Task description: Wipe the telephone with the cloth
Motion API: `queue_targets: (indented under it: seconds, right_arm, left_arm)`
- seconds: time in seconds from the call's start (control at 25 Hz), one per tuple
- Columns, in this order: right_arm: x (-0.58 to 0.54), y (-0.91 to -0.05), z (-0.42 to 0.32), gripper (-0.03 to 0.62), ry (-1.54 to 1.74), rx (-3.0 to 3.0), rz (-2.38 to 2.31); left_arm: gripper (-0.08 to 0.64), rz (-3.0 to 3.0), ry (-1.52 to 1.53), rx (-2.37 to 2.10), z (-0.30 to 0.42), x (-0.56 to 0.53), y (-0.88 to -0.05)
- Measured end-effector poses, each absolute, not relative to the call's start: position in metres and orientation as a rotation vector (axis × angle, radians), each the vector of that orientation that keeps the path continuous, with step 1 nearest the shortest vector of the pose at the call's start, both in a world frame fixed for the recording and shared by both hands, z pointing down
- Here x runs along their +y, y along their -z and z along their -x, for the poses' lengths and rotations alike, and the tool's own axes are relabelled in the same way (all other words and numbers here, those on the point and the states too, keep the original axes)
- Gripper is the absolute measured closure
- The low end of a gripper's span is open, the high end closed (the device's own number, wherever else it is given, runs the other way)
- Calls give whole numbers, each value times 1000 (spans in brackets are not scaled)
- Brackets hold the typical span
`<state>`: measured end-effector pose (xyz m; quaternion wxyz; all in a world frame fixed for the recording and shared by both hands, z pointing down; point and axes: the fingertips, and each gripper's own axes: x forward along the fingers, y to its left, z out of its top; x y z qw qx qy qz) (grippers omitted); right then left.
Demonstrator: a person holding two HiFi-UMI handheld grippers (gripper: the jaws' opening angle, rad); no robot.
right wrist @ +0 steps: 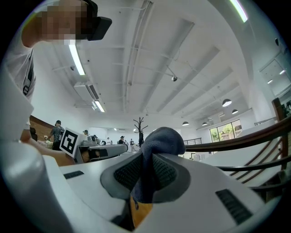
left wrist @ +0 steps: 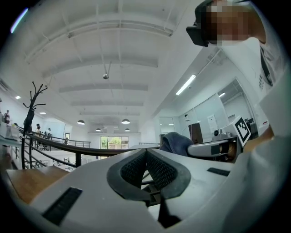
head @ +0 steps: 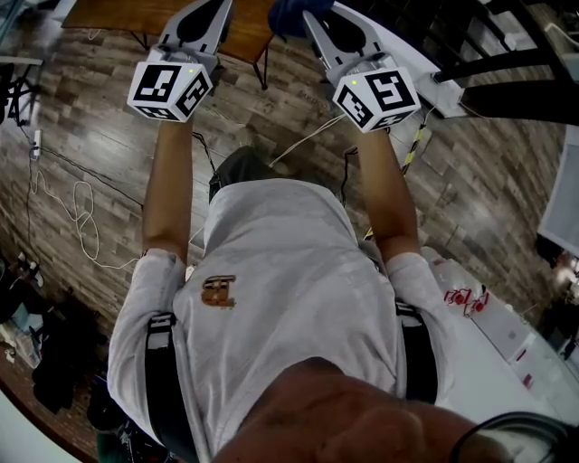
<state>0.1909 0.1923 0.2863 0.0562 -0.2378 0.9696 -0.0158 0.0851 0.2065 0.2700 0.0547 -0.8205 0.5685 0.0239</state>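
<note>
Right gripper [right wrist: 146, 160] clamped on blue cloth [right wrist: 162, 140], wad bulging beyond jaw tips. Left gripper [left wrist: 146, 157] alongside, jaws together, empty. Telephone in no view; wiping seemingly not yet begun.

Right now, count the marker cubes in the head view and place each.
2. One marker cube tops the left gripper at upper left; the other tops the right gripper at upper right. None appears hidden.

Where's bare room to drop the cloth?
Free: the brown tabletop ahead of the left tongs, and the white table at lower right, beyond its red-marked items. Crowded: the floor at left, strewn with loose cables.
</note>
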Motion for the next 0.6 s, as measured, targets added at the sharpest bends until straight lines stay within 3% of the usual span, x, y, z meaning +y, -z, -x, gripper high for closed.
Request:
queue_targets:
  seconds: [0.6]
  right_arm:
    - [81, -296, -122, 520, 42, 2955, 838]
  left_arm:
    - [541, 2542, -77, 1670, -12, 89, -280]
